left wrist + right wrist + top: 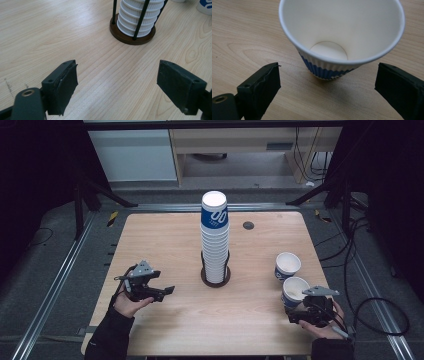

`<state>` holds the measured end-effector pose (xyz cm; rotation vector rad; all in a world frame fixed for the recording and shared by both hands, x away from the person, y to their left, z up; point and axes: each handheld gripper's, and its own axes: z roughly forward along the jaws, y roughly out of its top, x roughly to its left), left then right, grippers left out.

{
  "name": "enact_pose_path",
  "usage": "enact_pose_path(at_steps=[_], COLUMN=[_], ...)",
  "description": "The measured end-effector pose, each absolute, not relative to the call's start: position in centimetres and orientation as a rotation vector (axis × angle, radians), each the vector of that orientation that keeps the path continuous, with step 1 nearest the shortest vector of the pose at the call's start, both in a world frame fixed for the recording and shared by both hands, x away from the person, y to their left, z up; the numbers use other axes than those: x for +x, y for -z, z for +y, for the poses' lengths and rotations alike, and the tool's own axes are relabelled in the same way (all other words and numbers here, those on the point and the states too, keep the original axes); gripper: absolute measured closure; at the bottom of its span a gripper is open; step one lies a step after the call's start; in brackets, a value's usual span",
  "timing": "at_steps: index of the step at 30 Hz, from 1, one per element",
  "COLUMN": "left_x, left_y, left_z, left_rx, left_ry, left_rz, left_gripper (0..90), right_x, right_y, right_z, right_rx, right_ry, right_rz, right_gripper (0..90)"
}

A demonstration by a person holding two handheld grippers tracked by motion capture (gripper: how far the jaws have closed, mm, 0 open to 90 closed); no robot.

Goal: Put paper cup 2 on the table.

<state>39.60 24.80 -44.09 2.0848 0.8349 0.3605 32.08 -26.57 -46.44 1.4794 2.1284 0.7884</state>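
Overhead, largest to smallest, the scene reads as follows.

Table (pixel 165 240): a light wooden top with rounded corners, seen from above; the person's dark sleeves come in from its near edge.

Cup stack (pixel 215 237): a tall column of nested paper cups, white with ribbed sides and a blue band on the top cup, standing upright at the middle of the table.

Holder (pixel 215 279): a round dark base with thin black upright rods around the foot of the cup stack; the left gripper view shows it ahead and to the right of that gripper's jaws.

Left gripper (pixel 167 290): held over the near left part of the table, pointing toward the holder and well apart from it; jaws spread wide with bare wood between them, gripping nothing.

Right gripper (pixel 295 312): at the near right of the table, just beside the near cup; jaws spread wide on either side of it, pads clear of its wall, so nothing is gripped.

Near cup (pixel 294 291): upright and empty, white inside with blue stripes low on its side.

Far cup (pixel 287 265): upright, just beyond the near cup.
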Motion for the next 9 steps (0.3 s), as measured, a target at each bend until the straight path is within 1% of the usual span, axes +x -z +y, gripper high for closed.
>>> enact_pose_path(at_steps=[5, 9], left_x=[39.6, 39.6], left_y=[44.1, 44.1], left_z=[24.9, 24.9], left_rx=[2.084, 2.087], left_ry=[-0.362, -0.364], left_rz=[0.839, 0.837], left_gripper=[16.1, 16.1], right_x=[31.3, 30.6], right_y=[46.3, 46.0], right_z=[-26.8, -26.7], right_rx=[1.473, 1.459], right_ry=[-0.831, -0.843], right_rz=[2.116, 2.127], right_gripper=[9.3, 14.7])
